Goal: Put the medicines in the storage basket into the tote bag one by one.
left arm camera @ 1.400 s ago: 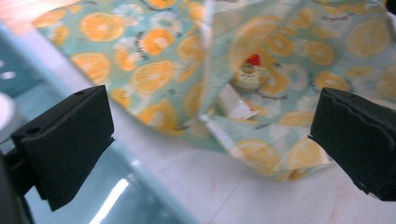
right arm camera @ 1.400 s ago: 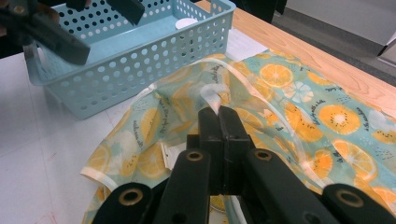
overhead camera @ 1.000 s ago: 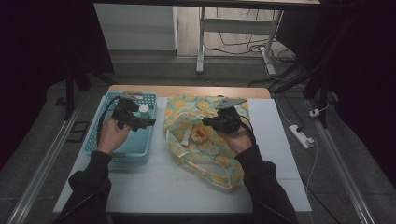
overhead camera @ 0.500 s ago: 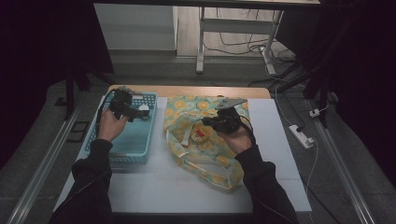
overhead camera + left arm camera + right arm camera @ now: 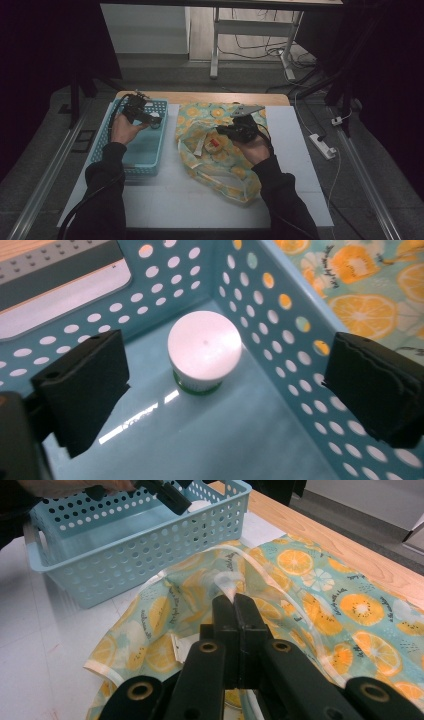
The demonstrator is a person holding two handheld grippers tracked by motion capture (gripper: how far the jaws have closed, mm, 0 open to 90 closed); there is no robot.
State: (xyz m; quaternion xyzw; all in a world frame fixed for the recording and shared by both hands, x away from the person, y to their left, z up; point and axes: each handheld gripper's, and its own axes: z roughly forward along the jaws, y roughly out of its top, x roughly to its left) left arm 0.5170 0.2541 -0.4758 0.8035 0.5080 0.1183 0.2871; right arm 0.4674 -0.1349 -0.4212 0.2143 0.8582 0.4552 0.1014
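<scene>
Since a second ago the left gripper, jaws apart, has moved toward 12 o'clock in the basket, over the white-lidded jar; likely just released. Right gripper pinches the bag.

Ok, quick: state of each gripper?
Left gripper: open, empty, over a white-lidded jar in the basket.
Right gripper: shut on the bag.

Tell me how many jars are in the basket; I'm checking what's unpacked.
1: a white-lidded jar stands in the far corner of the blue basket, between the open left gripper jaws. More may be hidden inside the bag.
</scene>
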